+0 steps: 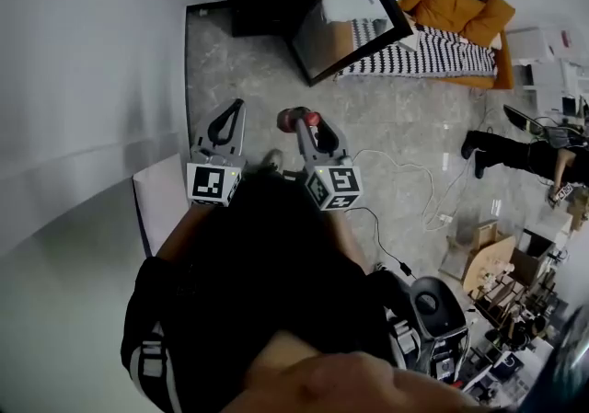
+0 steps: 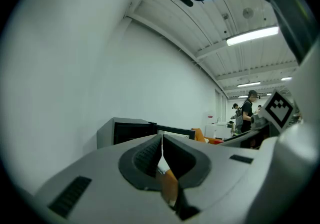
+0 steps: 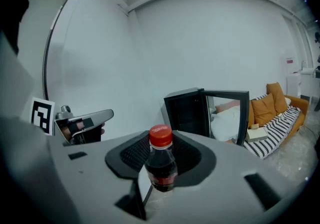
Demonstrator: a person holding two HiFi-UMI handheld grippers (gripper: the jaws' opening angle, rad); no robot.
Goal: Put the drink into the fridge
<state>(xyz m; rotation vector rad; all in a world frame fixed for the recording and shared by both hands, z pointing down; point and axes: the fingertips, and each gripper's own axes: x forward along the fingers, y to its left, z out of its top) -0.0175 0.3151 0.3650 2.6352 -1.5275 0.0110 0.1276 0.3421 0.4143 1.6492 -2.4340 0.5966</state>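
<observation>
Head view, left first: the grey left gripper (image 1: 236, 108) with its marker cube has its jaws pressed together, nothing between them. Just right of it, the grey right gripper (image 1: 306, 122) is clamped on a small clear plastic bottle of dark drink with a red cap (image 3: 161, 160), above the grey stone floor (image 1: 396, 117). Ahead stands the small black fridge (image 3: 187, 111), glass door (image 3: 227, 115) swung open. Beside it is what seems an orange-cushioned sofa (image 3: 280, 111).

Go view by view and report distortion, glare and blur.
Head view: strong fisheye bends straight lines, and the bottom foreground is blurred. Left gripper view: the ceiling light blows out white; corners vignette black. Right gripper view: the bottle is sharp, and the fridge door mirrors the room.
</observation>
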